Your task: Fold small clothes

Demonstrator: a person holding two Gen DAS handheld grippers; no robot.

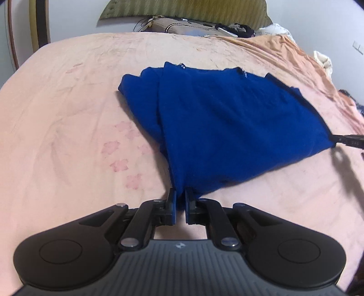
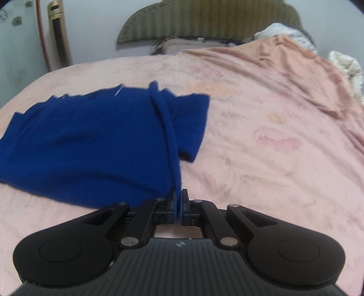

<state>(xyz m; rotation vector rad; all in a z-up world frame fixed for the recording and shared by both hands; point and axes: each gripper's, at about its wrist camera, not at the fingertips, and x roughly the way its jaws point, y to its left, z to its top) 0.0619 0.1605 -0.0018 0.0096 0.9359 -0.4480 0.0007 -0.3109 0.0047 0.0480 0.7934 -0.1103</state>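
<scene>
A dark blue knit garment (image 1: 229,118) lies spread on the pink bed cover (image 1: 68,118). My left gripper (image 1: 180,195) is shut on the garment's near left corner, with blue cloth pinched between the jaws. In the right wrist view the same garment (image 2: 86,141) spreads to the left, and my right gripper (image 2: 179,195) is shut on its near right corner, a rolled edge running up from the jaws. The right gripper's fingers (image 1: 348,140) also show at the garment's right corner in the left wrist view. The near hem is raised slightly off the bed between the two grippers.
A green headboard (image 2: 209,20) and a beige pillow (image 1: 182,28) with cables and small items stand at the far end. Crumpled white bedding (image 2: 345,66) lies at the far right. A gold and dark post (image 2: 58,34) stands by the wall at far left.
</scene>
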